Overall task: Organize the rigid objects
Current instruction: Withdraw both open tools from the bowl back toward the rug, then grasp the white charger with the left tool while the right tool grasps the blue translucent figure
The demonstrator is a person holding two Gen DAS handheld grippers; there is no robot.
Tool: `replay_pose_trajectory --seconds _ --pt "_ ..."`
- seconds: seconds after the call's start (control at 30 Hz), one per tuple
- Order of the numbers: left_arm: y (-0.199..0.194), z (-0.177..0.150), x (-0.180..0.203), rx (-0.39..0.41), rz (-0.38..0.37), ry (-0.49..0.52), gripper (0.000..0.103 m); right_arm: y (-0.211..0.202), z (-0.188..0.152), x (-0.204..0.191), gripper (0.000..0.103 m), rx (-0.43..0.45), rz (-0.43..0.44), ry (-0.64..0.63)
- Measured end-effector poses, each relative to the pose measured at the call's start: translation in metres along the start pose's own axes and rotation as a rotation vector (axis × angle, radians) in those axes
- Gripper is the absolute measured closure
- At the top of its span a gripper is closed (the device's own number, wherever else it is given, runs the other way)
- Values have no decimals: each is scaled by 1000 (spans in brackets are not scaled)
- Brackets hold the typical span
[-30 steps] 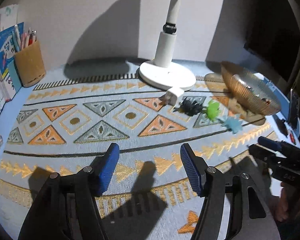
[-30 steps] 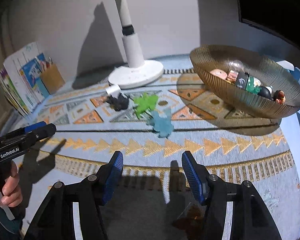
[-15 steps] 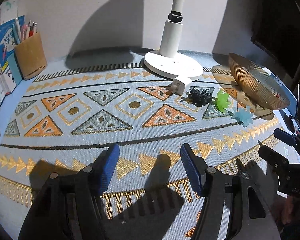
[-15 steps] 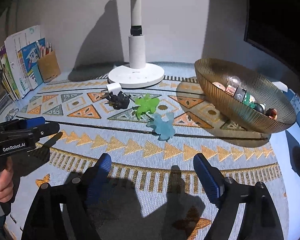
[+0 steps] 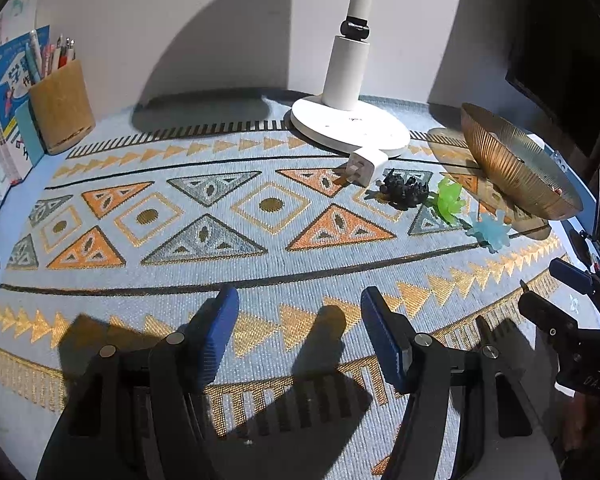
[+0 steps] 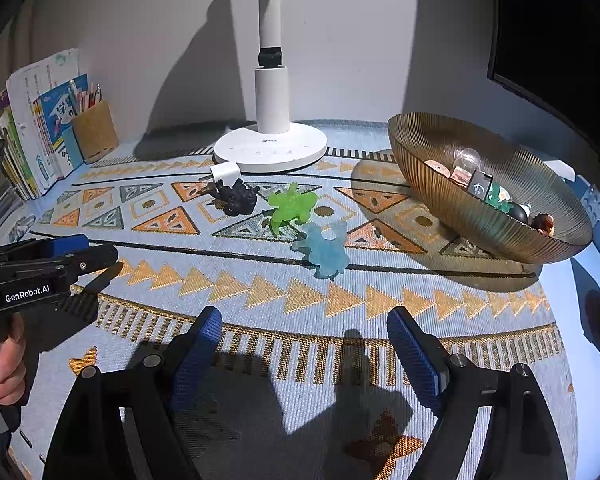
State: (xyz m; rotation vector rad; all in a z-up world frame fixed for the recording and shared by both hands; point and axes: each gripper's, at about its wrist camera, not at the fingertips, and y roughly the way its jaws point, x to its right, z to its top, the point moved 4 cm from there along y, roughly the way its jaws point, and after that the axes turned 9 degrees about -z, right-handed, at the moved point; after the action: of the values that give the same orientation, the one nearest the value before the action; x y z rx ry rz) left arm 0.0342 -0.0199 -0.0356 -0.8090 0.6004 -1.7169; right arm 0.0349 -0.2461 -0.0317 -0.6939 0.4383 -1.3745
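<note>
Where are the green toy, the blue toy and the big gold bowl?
green toy (image 6: 291,207), right wrist view, middle of its body.
blue toy (image 6: 323,251), right wrist view, middle of its body.
gold bowl (image 6: 460,208), right wrist view, ribbed outer wall.

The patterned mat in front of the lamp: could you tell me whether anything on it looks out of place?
Yes. A white plug adapter, a black figurine, a translucent green figurine and a pale blue figurine lie loose on the mat, in a row, while similar small items already sit in the ribbed amber glass bowl.
</note>
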Motion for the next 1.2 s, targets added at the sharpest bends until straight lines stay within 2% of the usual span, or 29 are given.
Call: replay_pose_trajectory --seconds 0.1,0.23,0.3,0.4,0.5,0.57,0.67,0.77,0.87,0.93,1.07,1.13,1.2 --pt "0 8 1 -29 -39 -2 42 1 2 4 20 -24 41 27" --pt "-10 45 11 2 -62 74 42 7 5 32 20 -101 230 214" --pt "-5 63 17 -6 -86 103 42 6 13 42 20 -114 249 252" --pt "21 86 22 -48 -109 140 42 2 34 51 20 -97 216 233" --pt "53 99 26 -87 -119 160 42 11 50 48 20 -108 153 156" --pt "67 103 28 -96 -135 168 45 21 53 39 20 -111 100 77" --pt "82 103 32 -114 -165 197 45 37 49 28 21 -136 72 19" --pt "91 106 33 -113 -168 204 47 57 46 28 28 -168 63 9" --pt "98 109 32 -137 -204 189 47 71 46 25 36 -189 66 11" --pt "101 106 35 -131 -197 208 48 78 45 22 37 -200 75 15" --pt "104 108 33 -128 -219 182 49 79 48 18 45 -166 40 -7" --pt "104 108 34 -123 -240 177 54 77 50 13 58 -153 57 -17" --pt "104 108 36 -123 -244 186 56 76 50 9 62 -145 54 -30"
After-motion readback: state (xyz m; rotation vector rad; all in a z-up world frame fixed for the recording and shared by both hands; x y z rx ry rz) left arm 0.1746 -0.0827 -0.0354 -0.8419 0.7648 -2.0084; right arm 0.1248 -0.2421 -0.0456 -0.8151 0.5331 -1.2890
